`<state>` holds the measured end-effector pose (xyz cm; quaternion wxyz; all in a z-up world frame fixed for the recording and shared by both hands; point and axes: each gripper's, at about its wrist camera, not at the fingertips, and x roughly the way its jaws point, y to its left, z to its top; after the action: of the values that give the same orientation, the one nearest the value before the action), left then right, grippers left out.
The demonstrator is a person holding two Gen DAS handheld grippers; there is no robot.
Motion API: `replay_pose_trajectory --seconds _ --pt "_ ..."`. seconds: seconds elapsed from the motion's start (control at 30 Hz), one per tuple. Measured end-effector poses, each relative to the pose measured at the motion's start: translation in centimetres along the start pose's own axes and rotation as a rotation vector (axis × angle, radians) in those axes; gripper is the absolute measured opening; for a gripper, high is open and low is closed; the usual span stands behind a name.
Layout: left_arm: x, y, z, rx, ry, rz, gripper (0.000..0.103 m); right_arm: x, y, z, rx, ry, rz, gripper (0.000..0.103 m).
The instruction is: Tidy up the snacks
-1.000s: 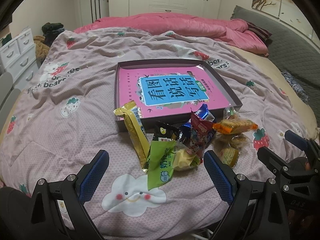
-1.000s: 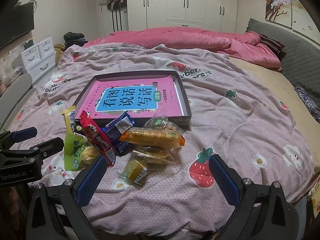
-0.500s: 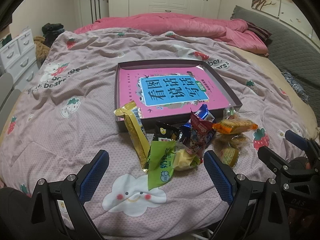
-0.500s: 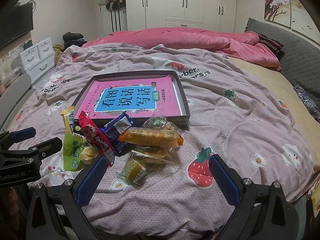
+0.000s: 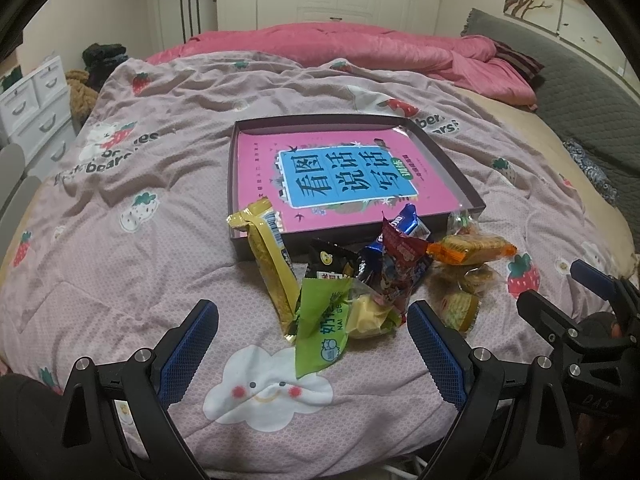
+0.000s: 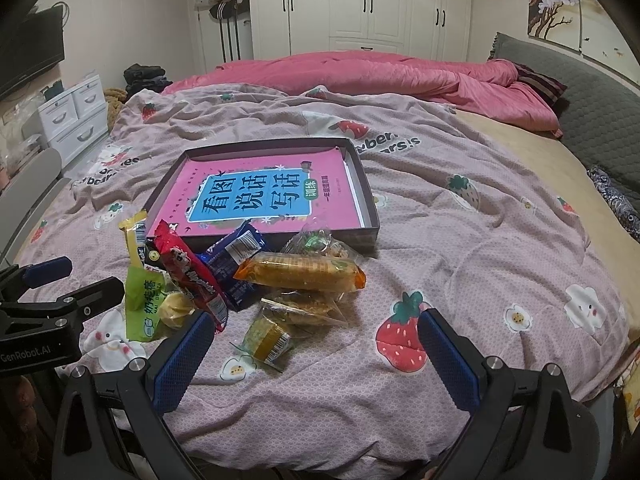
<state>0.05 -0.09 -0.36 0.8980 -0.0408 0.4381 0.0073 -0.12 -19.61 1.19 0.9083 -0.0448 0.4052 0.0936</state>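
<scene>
A pile of several snack packets lies on the bed in front of a dark shallow box (image 5: 234, 184) (image 6: 370, 200) that holds a pink book (image 5: 336, 176) (image 6: 256, 196). The pile has a green packet (image 5: 324, 328) (image 6: 142, 300), a yellow bar (image 5: 268, 264), a red packet (image 5: 402, 268) (image 6: 192, 276), a blue packet (image 6: 236, 264) and an orange-ended biscuit pack (image 5: 472, 248) (image 6: 300, 274). My left gripper (image 5: 314, 344) is open and empty just before the green packet. My right gripper (image 6: 316, 356) is open and empty before a small yellow-green packet (image 6: 266, 338).
The pink patterned quilt (image 5: 120, 240) covers the bed. A rumpled pink duvet (image 6: 360, 76) lies at the far end. White drawers (image 6: 76, 116) stand at the left. A grey headboard (image 6: 592, 92) runs along the right.
The right gripper has edged slightly closer to the snack pile. The left gripper has barely moved. Both stay open.
</scene>
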Motion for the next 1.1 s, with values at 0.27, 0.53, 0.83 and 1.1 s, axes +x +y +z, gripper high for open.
replay_pose_trajectory --seconds 0.27,0.53,0.83,1.1 --pt "0.7 0.9 0.2 -0.027 0.029 0.002 0.096 0.4 -0.5 0.1 0.032 0.022 0.007 0.103" --pt "2.4 3.2 0.4 -0.090 0.090 0.003 0.096 1.1 -0.9 0.2 0.055 0.042 0.031 0.103" --pt "3.9 4.7 0.8 -0.129 0.125 0.002 0.096 1.5 0.6 0.8 -0.006 0.019 0.106 0.103" --pt "5.3 6.5 1.5 -0.176 0.150 -0.021 0.096 2.2 3.9 1.6 -0.122 -0.011 0.157 0.103"
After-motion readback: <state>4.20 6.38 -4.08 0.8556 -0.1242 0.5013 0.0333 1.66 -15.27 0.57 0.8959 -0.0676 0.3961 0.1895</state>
